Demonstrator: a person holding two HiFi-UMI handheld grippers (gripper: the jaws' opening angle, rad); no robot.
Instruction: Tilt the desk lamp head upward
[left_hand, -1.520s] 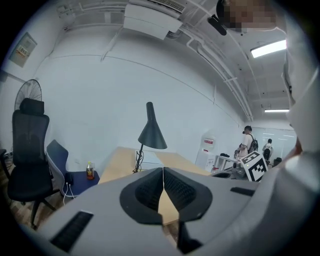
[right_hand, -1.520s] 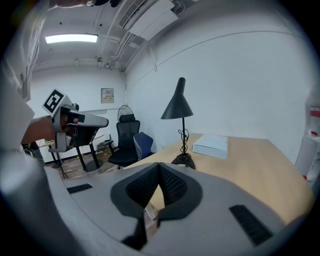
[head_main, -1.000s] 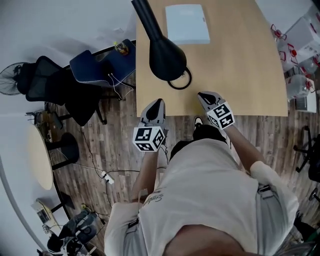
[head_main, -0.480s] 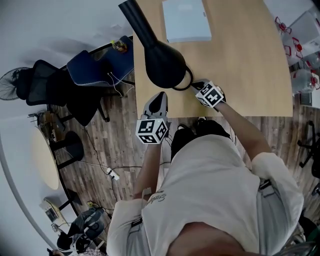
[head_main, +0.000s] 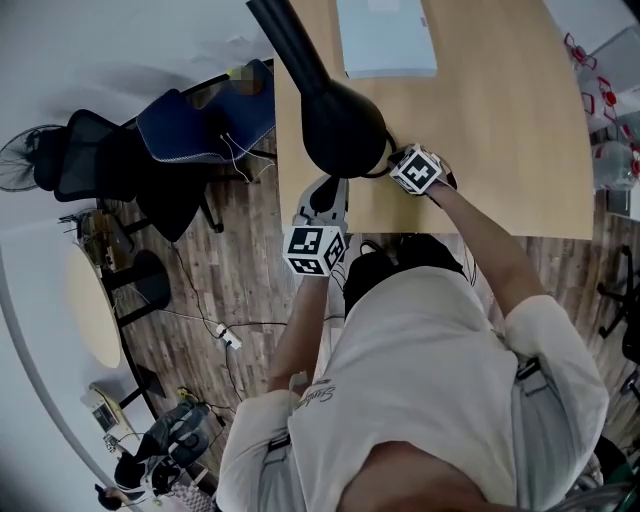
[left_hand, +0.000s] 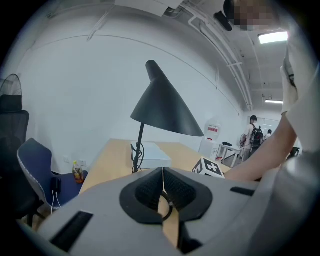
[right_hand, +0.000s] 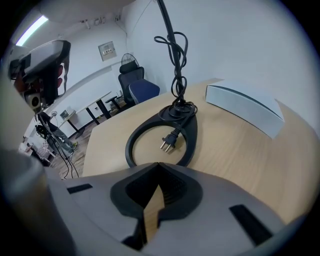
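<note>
One black desk lamp (head_main: 343, 125), stood near the front left edge of the wooden table (head_main: 500, 130); its cone head (left_hand: 165, 110) is turned opening-down above the open ring base (right_hand: 162, 137). One power plug (right_hand: 169, 141), laid loose inside that ring (the cord is bundled around the stem). One right tongs (right_hand: 157, 167), tips pressed together with nothing between them, held low over the table just before the ring base. One left tongs (left_hand: 163, 172), likewise closed and empty, held at the table's near edge below the cone head. One flat white box (head_main: 388, 40), set farther back on the table. One blue chair (head_main: 200, 120), placed on the floor left of the table.
</note>
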